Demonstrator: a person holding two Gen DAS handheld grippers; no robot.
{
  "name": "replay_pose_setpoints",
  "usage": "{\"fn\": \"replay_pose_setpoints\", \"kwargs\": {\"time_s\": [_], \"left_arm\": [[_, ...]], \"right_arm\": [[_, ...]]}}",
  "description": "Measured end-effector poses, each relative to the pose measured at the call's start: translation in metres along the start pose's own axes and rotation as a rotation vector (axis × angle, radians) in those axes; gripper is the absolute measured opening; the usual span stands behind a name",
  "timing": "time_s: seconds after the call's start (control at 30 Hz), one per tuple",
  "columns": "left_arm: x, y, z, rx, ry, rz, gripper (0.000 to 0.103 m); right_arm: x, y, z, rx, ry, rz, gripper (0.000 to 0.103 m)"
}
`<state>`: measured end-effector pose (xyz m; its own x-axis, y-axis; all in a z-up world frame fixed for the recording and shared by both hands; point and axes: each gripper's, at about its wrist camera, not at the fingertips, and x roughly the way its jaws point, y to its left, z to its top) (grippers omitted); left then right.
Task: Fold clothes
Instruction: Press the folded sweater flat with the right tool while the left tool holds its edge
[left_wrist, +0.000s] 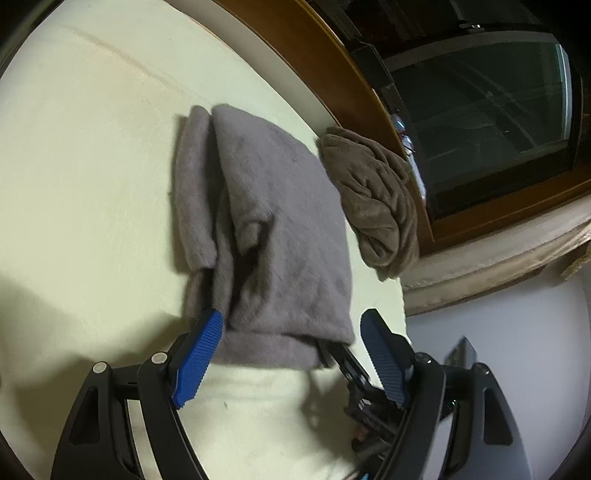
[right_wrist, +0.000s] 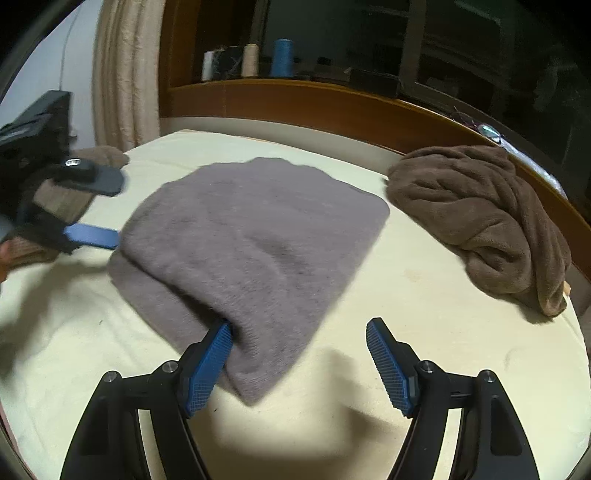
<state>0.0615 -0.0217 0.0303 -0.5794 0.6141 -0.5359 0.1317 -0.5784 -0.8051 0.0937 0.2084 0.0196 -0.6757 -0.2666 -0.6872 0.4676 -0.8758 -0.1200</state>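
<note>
Two layers of the grey sweater (right_wrist: 255, 236) already lie doubled on the cream bed (right_wrist: 424, 332), straight ahead of both of your tools, so I judge you are at the end of a fold, letting go. To do it well, draw each tool back low and straight, so no pad drags the top layer off the one beneath, then check that the edges sit even before the next fold.

Your right hand-held gripper (right_wrist: 299, 363) stands wide open; its left pad is tucked under the near hem and touches the knit, while the right pad is clear over bare bed. It grips nothing.

Your left hand-held gripper (left_wrist: 291, 363) is wide open too, with the sweater's near edge lying between the jaws; the left pad brushes the cloth, and nothing is pinched.

Beyond and to the right of both tools, a crumpled brown garment (right_wrist: 487, 218) waits by the wooden bed frame (right_wrist: 295, 99), apart from the sweater.
</note>
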Motion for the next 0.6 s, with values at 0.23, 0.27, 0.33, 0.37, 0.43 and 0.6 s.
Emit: {"fn": "replay_pose_setpoints", "kwargs": {"time_s": [0.23, 0.27, 0.33, 0.37, 0.43, 0.6], "left_arm": [[0.015, -0.001, -0.003, -0.053, 0.056, -0.067, 0.081], [0.019, 0.002, -0.003, -0.068, 0.058, -0.058, 0.081], [0.025, 0.01, -0.002, -0.105, 0.058, -0.031, 0.081], [0.028, 0.014, -0.001, -0.124, 0.054, -0.022, 0.081], [0.027, 0.019, 0.001, -0.157, 0.028, -0.022, 0.081], [0.027, 0.02, 0.011, -0.211, -0.057, -0.009, 0.083]], "right_arm": [[0.001, -0.003, -0.001, 0.016, -0.003, 0.011, 0.076], [0.0, -0.002, -0.002, 0.018, -0.006, 0.009, 0.076], [-0.002, -0.001, -0.002, 0.02, -0.012, 0.005, 0.076], [-0.003, -0.002, -0.002, 0.022, -0.015, 0.004, 0.076], [-0.004, -0.003, -0.002, 0.026, -0.02, 0.003, 0.076], [-0.004, -0.005, -0.001, 0.037, -0.027, 0.008, 0.077]]}}
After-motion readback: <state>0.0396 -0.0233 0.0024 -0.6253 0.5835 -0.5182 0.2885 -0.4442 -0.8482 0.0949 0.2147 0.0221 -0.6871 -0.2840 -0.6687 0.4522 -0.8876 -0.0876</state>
